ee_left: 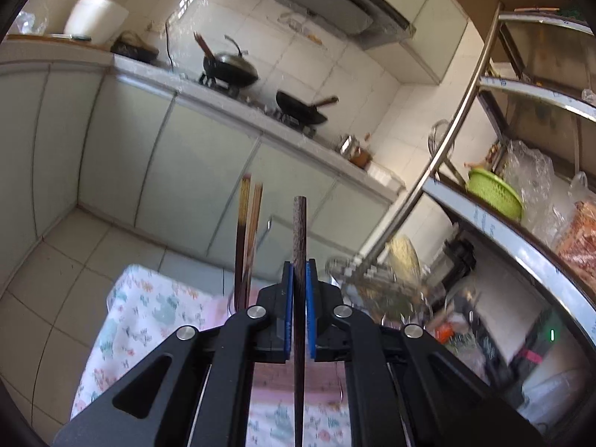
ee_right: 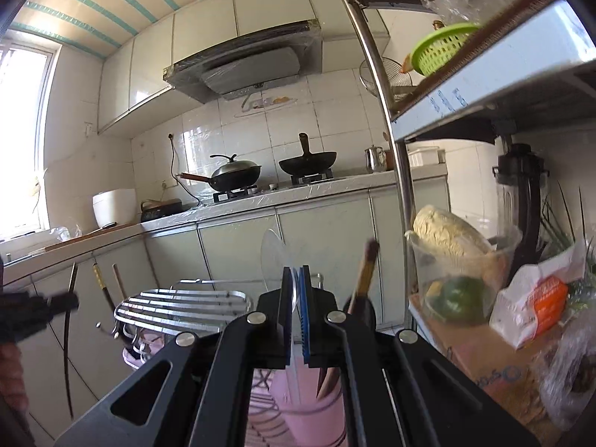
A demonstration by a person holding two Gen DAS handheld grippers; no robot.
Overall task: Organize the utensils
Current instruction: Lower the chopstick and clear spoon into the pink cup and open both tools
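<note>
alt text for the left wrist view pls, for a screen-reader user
The left gripper is shut on a dark wooden chopstick that stands upright between its blue pads, above a patterned cloth. More chopsticks stand just to its left; behind are a kitchen counter with two woks and a metal shelf rack.

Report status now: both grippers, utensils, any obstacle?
Left gripper shut on dark chopstick. Right gripper shut on clear spoon. Pink holder below, path clear.
</note>
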